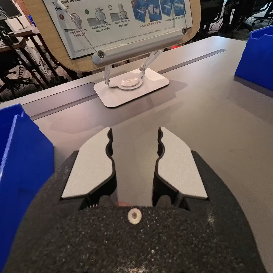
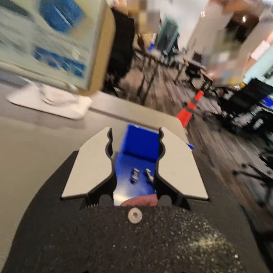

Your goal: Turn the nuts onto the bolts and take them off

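Grey worktop [image 1: 199, 133] carries a white stand [image 1: 131, 88] holding an instruction sheet, with a blue bin on either side of it. Left claw [image 1: 134, 141] hovers level over bare worktop before the stand, jaws apart and empty. Right claw [image 2: 135, 141], also spread and empty, tilts down over the bin [image 2: 140, 141] right of the stand, where two bolts [image 2: 135, 175] lie on its floor.

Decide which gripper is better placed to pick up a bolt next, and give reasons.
Right. The right gripper is open above the blue bin holding two bolts; the left gripper, also open, faces only bare table.
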`<action>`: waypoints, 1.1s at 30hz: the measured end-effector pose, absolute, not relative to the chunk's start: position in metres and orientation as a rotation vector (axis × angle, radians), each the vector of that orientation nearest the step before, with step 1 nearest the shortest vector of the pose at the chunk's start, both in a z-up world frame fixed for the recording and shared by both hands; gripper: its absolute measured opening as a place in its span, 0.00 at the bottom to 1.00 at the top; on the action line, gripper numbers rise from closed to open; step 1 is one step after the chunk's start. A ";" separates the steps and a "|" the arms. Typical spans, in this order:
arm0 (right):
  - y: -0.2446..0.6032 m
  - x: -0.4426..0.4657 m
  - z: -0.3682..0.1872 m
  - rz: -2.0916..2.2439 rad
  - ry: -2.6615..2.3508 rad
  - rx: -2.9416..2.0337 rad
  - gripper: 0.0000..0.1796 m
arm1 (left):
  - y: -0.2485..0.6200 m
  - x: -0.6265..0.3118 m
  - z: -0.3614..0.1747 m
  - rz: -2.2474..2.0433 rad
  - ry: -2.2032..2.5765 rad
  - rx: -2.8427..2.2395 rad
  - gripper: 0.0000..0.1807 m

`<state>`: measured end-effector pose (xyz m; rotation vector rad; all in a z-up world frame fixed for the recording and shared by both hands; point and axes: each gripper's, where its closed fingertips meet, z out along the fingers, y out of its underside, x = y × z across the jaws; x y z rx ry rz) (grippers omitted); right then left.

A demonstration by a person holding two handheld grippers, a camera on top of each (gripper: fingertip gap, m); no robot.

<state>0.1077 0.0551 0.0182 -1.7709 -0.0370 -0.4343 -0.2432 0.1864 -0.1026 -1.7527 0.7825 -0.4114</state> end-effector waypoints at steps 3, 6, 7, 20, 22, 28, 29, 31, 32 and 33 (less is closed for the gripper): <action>0.067 0.026 0.034 -0.255 -0.126 -1.651 0.33 | 0.187 -0.244 -0.102 -0.409 0.781 -1.751 0.32; 0.086 -0.043 0.018 -0.074 -0.193 -1.590 0.33 | 0.187 -0.245 -0.101 -0.414 0.776 -1.753 0.32; 0.094 -0.059 0.004 -0.036 -0.201 -1.599 0.33 | 0.187 -0.245 -0.101 -0.418 0.775 -1.754 0.32; 0.120 -0.088 -0.091 -0.032 -0.285 -1.755 0.30 | 0.183 -0.241 -0.102 -0.427 0.789 -1.754 0.32; 0.121 -0.088 -0.093 -0.039 -0.290 -1.763 0.30 | 0.183 -0.241 -0.102 -0.422 0.793 -1.753 0.32; 0.120 -0.089 -0.096 -0.088 -0.325 -1.762 0.28 | 0.182 -0.239 -0.104 -0.425 0.803 -1.758 0.32; 0.120 -0.089 -0.096 -0.098 -0.328 -1.760 0.28 | 0.182 -0.239 -0.105 -0.427 0.803 -1.758 0.32; 0.120 -0.089 -0.095 -0.099 -0.329 -1.754 0.27 | 0.181 -0.238 -0.106 -0.428 0.808 -1.760 0.32; 0.119 -0.090 -0.095 -0.097 -0.328 -1.755 0.27 | 0.181 -0.238 -0.106 -0.428 0.810 -1.761 0.32; 0.119 -0.090 -0.095 -0.095 -0.331 -1.756 0.26 | 0.181 -0.237 -0.107 -0.430 0.813 -1.763 0.32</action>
